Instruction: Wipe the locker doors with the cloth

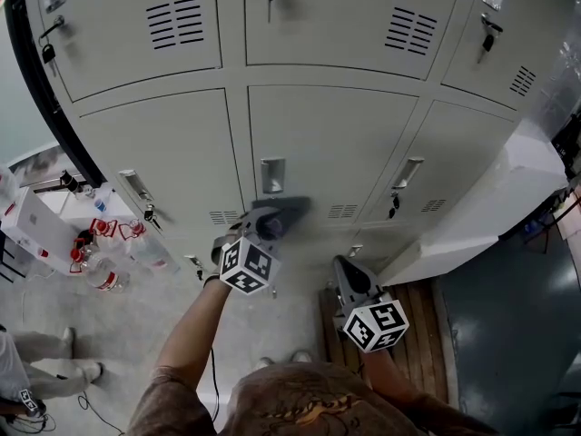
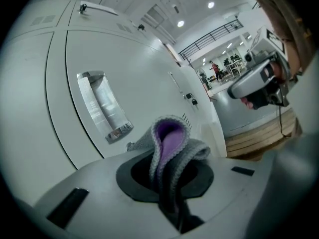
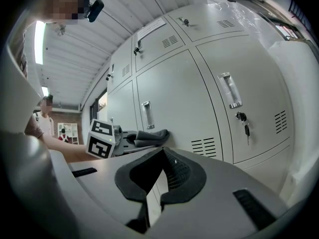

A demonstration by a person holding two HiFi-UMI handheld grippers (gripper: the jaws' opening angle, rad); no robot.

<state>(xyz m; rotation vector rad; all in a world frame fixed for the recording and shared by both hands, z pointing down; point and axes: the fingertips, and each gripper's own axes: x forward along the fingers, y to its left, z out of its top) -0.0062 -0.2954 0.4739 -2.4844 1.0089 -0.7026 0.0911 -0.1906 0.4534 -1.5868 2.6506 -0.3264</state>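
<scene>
The left gripper [image 1: 266,223] has its jaws pinched on a grey cloth [image 2: 171,142] with a purple inner face. The cloth is folded double, and the fold sticks out past the jaw tips, so fabric rather than hard plastic would meet the surface. In the head view the cloth [image 1: 287,209] is at the lower middle locker door [image 1: 327,134], just below its recessed handle [image 1: 272,175] and above the vent slots. It appears to touch the panel, though no view confirms firm contact. The arm is stretched forward to carry the wiping end to the door.

The right gripper [image 3: 160,177] has its jaws drawn nearly together with only a thin slit between them, and nothing is held there. In the head view the right gripper [image 1: 350,282] hangs back, near the person's body and apart from the lockers. This probably keeps it out of the wiping path.

Judgement: wiping of this door is in hand, low on the panel. The upper area, the handle surround and the neighbouring doors are probably not yet wiped. The protruding key [image 3: 245,129] on the adjacent door is a snag risk for the cloth.
</scene>
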